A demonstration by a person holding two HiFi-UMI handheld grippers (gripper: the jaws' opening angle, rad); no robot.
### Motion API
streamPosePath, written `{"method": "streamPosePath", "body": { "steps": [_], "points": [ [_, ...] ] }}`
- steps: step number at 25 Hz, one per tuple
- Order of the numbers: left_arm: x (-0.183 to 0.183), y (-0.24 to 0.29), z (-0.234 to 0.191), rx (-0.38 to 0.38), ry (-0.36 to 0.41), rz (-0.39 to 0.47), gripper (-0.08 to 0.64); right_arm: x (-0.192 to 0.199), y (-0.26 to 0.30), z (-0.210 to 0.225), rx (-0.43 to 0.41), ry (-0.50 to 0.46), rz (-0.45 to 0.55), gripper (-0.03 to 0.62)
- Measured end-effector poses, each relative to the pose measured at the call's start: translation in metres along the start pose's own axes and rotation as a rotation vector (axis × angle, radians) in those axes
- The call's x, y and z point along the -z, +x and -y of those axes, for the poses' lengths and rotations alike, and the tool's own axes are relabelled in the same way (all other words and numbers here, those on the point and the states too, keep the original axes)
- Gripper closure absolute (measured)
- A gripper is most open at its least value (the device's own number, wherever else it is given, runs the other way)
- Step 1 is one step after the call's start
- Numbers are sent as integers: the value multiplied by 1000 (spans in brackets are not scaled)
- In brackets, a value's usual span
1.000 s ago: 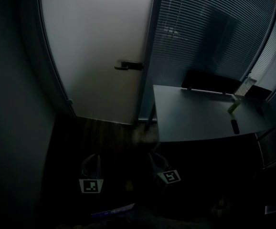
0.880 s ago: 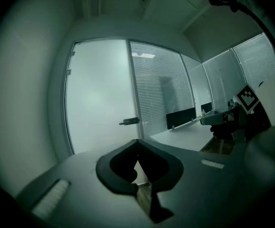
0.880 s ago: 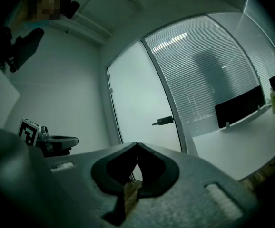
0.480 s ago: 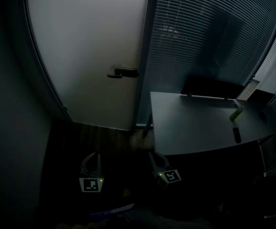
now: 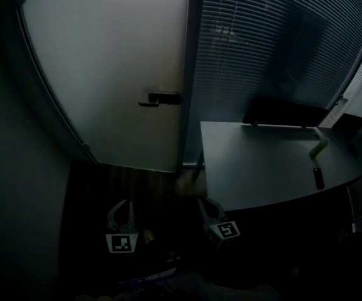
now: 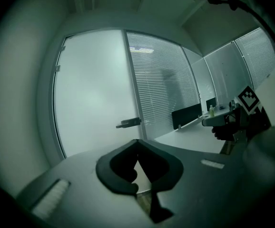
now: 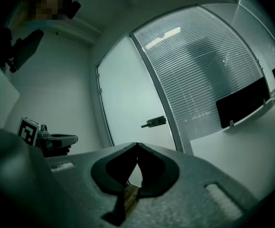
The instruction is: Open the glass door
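Observation:
The frosted glass door (image 5: 118, 74) stands closed in its frame, and its dark lever handle (image 5: 159, 98) sits near the right edge. Low in the head view, my left gripper (image 5: 121, 209) and right gripper (image 5: 206, 207) hang over the dark floor, well short of the door. Both point toward it. In the left gripper view the handle (image 6: 128, 123) lies ahead, just above the left gripper (image 6: 137, 140), whose tips meet on nothing. The right gripper view shows the handle (image 7: 154, 122) ahead of the right gripper (image 7: 137, 144), also shut and empty.
A grey desk (image 5: 262, 162) juts in at the right, close to my right gripper. It carries a black panel (image 5: 284, 113), a green bottle (image 5: 319, 144) and a small black object (image 5: 319, 177). A glass wall with blinds (image 5: 275, 42) adjoins the door. A plain wall (image 5: 18, 187) bounds the left.
The door and handle have drawn nearer and larger in the head view as both grippers moved toward them. Both grippers stay shut.

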State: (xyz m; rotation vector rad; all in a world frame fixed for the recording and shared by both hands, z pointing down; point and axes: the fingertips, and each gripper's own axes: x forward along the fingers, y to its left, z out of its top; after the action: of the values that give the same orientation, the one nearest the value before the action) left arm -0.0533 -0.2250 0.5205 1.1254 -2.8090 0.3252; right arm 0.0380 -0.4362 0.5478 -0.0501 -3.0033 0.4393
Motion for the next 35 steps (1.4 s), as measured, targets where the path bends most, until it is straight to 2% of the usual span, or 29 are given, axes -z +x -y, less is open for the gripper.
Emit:
{"method": "streamPosePath", "body": {
  "steps": [6, 15, 20, 25, 28, 31, 35],
  "points": [
    [3, 45, -19, 23, -6, 14, 555, -6, 38, 17, 32, -10, 14, 591],
    [-17, 124, -54, 98, 7, 33, 555, -29, 101, 32, 91, -8, 17, 591],
    [-21, 169, -73, 146, 38, 28, 555, -38, 134, 39, 126, -5, 21, 591],
    [-30, 210, -84, 201, 76, 59, 555, -44, 157, 54, 176, -2, 38, 589],
    [-34, 235, -89, 237, 115, 68, 555, -49, 168, 60, 206, 5, 46, 589],
    [-41, 259, -92, 307, 163, 72, 555, -53, 176, 67, 239, 10, 59, 591],
    [-44, 294, -92, 360, 309, 73, 555, -54, 179, 78, 284, 22, 73, 591]
  ]
}}
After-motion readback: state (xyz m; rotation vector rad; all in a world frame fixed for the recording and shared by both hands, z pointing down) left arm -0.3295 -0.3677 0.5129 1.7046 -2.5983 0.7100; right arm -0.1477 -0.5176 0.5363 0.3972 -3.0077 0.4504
